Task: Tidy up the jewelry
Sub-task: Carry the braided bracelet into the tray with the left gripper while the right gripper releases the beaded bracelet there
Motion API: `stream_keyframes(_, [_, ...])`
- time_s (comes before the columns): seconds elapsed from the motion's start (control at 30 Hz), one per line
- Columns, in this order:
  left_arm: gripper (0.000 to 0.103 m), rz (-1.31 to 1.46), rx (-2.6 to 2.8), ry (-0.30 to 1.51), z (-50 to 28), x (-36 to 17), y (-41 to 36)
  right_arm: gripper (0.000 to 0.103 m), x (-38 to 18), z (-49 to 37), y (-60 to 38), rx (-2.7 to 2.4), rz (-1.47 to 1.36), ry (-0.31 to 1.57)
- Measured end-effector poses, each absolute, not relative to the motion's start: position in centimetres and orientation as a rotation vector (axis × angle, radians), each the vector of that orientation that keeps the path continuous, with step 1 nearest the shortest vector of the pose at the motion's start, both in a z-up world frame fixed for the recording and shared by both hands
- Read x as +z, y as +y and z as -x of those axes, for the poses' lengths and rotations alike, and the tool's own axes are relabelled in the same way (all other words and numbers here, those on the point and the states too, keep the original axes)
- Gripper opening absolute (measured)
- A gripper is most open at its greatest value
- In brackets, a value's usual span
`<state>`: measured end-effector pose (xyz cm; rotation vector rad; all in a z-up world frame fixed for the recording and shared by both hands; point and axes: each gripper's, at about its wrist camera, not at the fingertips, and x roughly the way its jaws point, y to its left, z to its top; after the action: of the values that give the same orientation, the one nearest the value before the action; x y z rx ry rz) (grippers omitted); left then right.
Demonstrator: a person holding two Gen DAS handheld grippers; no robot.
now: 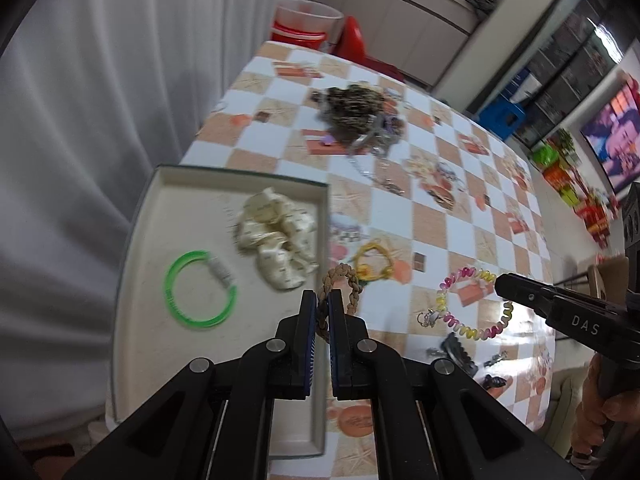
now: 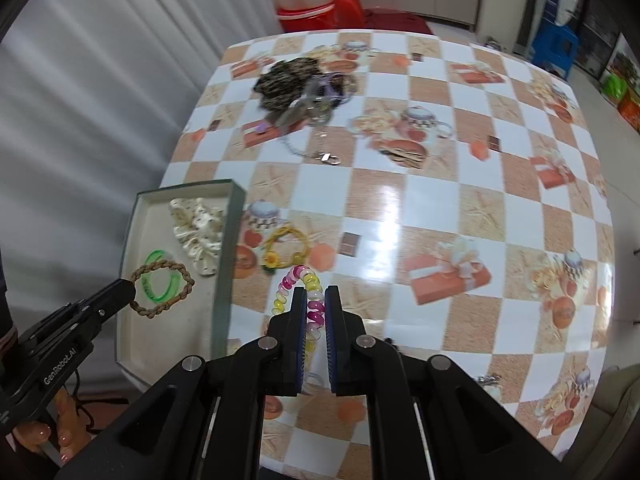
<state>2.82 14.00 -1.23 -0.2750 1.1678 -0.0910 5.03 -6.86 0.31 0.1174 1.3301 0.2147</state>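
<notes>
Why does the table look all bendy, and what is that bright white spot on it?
Left wrist view: the fisheye lens curves the table edge, and the green bangle and cream scrunchie are smeared by motion blur. Right wrist view: the bright patch is light glaring off the shiny tablecloth; the dark pile of jewelry looks blurry too.

red bucket (image 2: 308, 0), blue stool (image 2: 558, 46), grey curtain (image 2: 100, 80)

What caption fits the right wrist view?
Right gripper carries a coiled hair tie; left gripper holds a braided band.
</notes>
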Motion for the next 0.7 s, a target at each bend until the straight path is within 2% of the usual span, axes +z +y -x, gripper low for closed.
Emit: stream_keyframes(0.7, [0.011, 0.401, 0.114, 1.172, 0.2, -4.3, 23.4, 0.009, 0.5, -7.9, 6.9, 0.487, -0.009, 1.327])
